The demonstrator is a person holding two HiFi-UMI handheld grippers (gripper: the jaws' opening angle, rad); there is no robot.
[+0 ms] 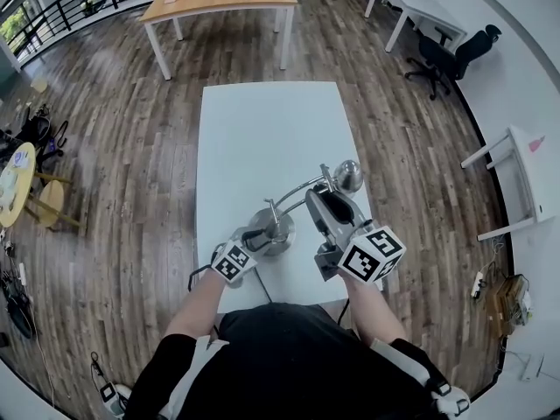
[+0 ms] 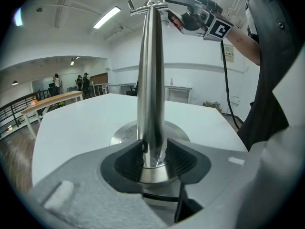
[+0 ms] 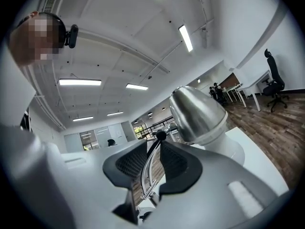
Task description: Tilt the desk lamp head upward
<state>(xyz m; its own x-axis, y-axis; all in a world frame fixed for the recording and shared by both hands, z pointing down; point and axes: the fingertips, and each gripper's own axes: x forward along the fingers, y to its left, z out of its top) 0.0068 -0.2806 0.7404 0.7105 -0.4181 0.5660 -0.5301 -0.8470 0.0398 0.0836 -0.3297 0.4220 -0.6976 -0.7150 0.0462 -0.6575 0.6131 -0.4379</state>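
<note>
Found the left gripper clenched on the upright post of the desk lamp just above its round base, near the white table's near edge, broad bare tabletop beyond. Noted square black-and-white markers on the gripper cubes. Farther right, saw the right gripper with jaws narrowly astride the thin lamp arm behind the silver lamp head, not plainly pressing.

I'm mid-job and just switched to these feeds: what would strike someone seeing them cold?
The chrome desk lamp near the front edge of the white table, with both grippers at it. The left gripper is clamped on the upright post just above the base. The right gripper, up by the dome-shaped lamp head, has the thin lamp arm between its jaws, pads not clearly pressing.
</note>
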